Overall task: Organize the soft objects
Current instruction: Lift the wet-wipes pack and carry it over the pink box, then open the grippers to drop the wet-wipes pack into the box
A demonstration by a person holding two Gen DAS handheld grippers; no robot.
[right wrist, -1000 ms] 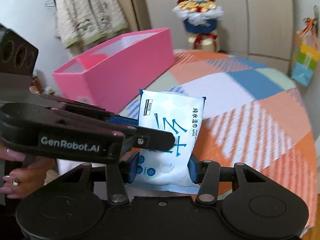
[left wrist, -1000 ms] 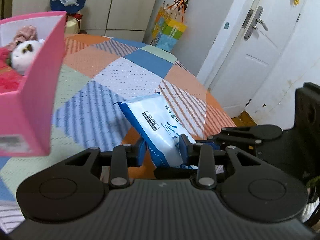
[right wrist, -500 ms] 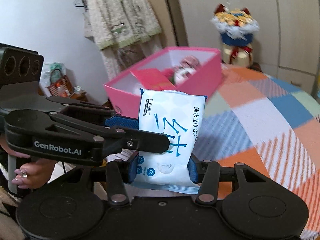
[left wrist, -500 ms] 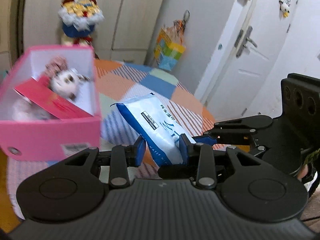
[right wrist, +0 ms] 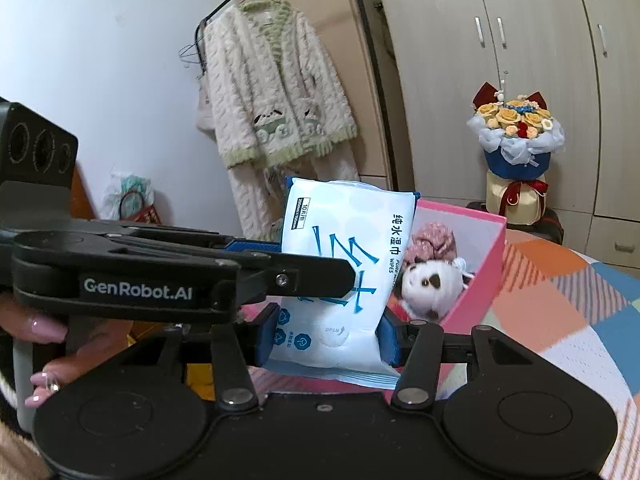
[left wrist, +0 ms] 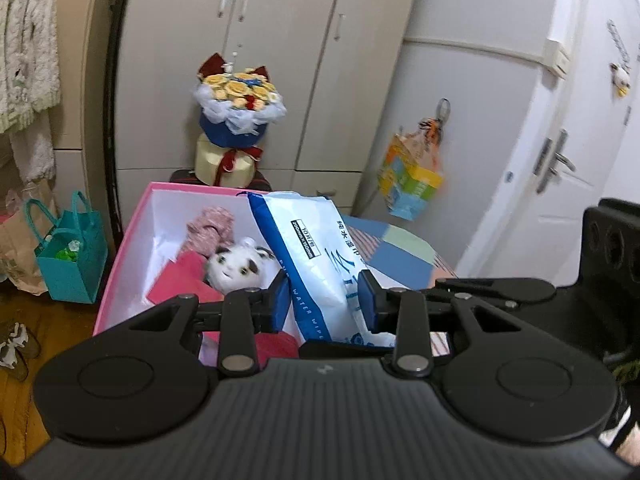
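Observation:
A white and blue wet wipes pack is held upright in the air over the open pink box. My left gripper is shut on its lower part. My right gripper clamps the pack's bottom edge from the other side; its jaws are opening while the pads still touch the pack. The left gripper's fingers cross the right wrist view from the left. Inside the box lie a white plush toy, a pink knitted piece and a red item.
The box stands on a table with a patchwork cloth. Behind it are a flower bouquet and cupboards. A teal bag sits on the floor at left. A cream cardigan hangs on a rail. A person's hand holds the left gripper.
Both grippers have risen with the pack and swung towards the pink box. The pack, earlier above the tablecloth beside the box, now hangs over the box's opening.

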